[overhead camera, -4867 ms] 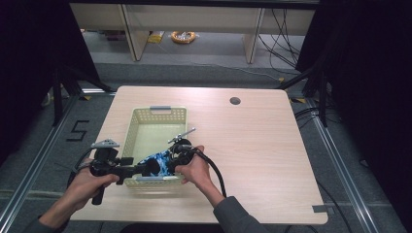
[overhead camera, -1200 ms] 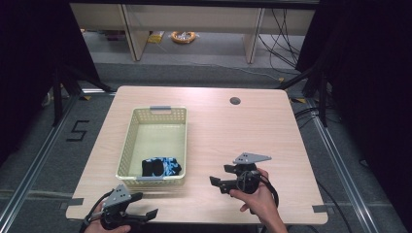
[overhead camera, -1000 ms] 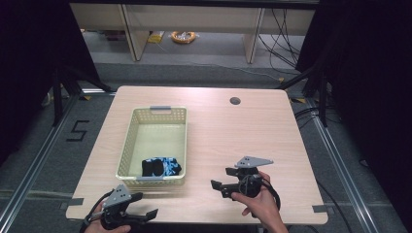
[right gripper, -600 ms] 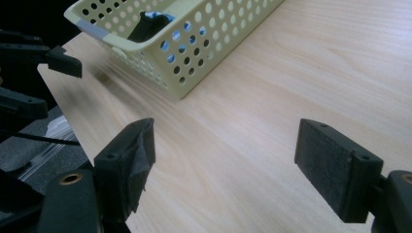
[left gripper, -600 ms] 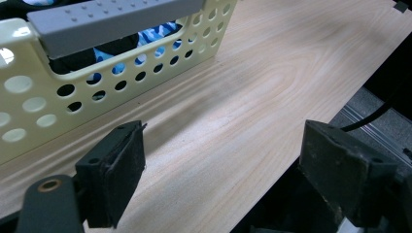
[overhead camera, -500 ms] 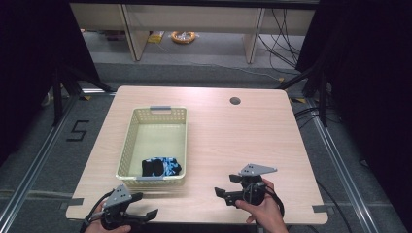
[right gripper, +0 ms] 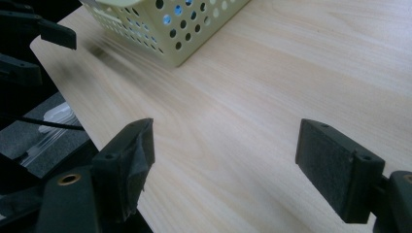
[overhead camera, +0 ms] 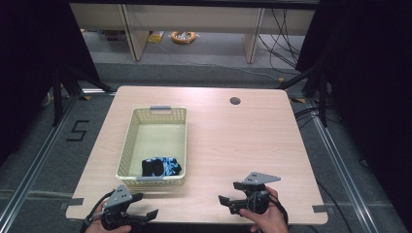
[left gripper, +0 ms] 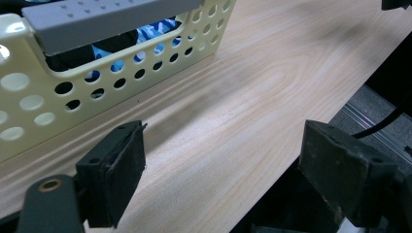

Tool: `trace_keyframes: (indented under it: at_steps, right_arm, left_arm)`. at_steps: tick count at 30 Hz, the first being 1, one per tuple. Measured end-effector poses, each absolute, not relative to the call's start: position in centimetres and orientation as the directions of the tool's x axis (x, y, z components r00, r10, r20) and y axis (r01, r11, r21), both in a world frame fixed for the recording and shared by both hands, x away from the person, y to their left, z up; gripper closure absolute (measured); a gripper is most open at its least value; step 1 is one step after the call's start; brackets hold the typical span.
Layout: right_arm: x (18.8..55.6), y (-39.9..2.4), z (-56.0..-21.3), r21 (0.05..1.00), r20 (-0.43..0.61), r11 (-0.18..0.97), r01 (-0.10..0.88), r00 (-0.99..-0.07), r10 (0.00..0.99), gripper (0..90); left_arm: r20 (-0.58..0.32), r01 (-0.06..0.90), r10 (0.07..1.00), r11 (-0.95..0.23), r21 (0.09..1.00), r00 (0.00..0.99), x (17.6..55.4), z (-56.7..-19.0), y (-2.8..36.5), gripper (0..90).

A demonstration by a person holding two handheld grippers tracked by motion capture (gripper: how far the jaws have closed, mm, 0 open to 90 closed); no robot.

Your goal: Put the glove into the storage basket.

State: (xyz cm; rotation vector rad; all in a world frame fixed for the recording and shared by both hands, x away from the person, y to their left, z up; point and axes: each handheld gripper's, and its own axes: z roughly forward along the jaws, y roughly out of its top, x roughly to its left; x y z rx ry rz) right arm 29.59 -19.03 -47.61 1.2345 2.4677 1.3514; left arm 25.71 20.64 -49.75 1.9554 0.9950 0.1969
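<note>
Left gripper [overhead camera: 138, 209]: It sat at the near edge of the table, low at the left corner. Its jaws were wide apart and held nothing. From its own camera you could see bare wood between the two black pads [left gripper: 116, 167].
Right gripper [overhead camera: 232, 193]: It was also at the near edge, on the right side, in the person's hand. Its jaws were spread wide with nothing in them.
Why they were there: I think both were pulled back toward the person because the job looked done, so they stayed out of the way.
Sock [overhead camera: 161, 166]: The blue and black sock lay inside the basket [overhead camera: 127, 145], at the near end, close to the front wall. Bits of blue showed through the holes in the left gripper view [left gripper: 151, 28].
Why it was there: The basket walls kept the soft thing from sliding off.
Basket spot: It stood on the left half of the table [overhead camera: 252, 141], near the left gripper and well apart from the right one.
Rest of table: There was bare wood, with a small round hole [overhead camera: 235, 101] near the far edge.
</note>
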Motion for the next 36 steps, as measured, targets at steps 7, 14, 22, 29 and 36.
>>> trace_keyframes:
  at_steps: [7, 14, 22, 29, 36]
  right_arm:
    - [28.7, -19.4, -48.2, 0.722, 0.296, 0.291, 0.628, -0.659, 0.691, 22.3]
    - [28.3, -20.0, -48.6, 0.719, 0.25, 0.334, 0.61, -0.675, 0.695, 22.1]
    - [27.4, -20.1, -48.9, 0.697, 0.205, 0.38, 0.608, -0.677, 0.707, 20.9]
    - [27.0, -20.1, -49.1, 0.691, 0.199, 0.396, 0.604, -0.687, 0.699, 20.3]
    - [26.9, -20.3, -49.1, 0.681, 0.189, 0.396, 0.616, -0.671, 0.717, 20.3]
  left_arm:
    - [-0.225, 0.558, 0.711, -0.274, 0.783, 0.666, 25.7, -49.9, 20.6, 16.4]
    - [-0.237, 0.564, 0.706, -0.271, 0.78, 0.668, 25.7, -49.9, 20.5, 16.5]
    - [-0.232, 0.562, 0.707, -0.276, 0.78, 0.668, 25.7, -50.0, 20.5, 16.5]
    - [-0.229, 0.561, 0.706, -0.279, 0.779, 0.67, 25.7, -50.0, 20.5, 16.5]
    - [-0.23, 0.562, 0.705, -0.281, 0.778, 0.671, 25.7, -50.0, 20.4, 16.6]
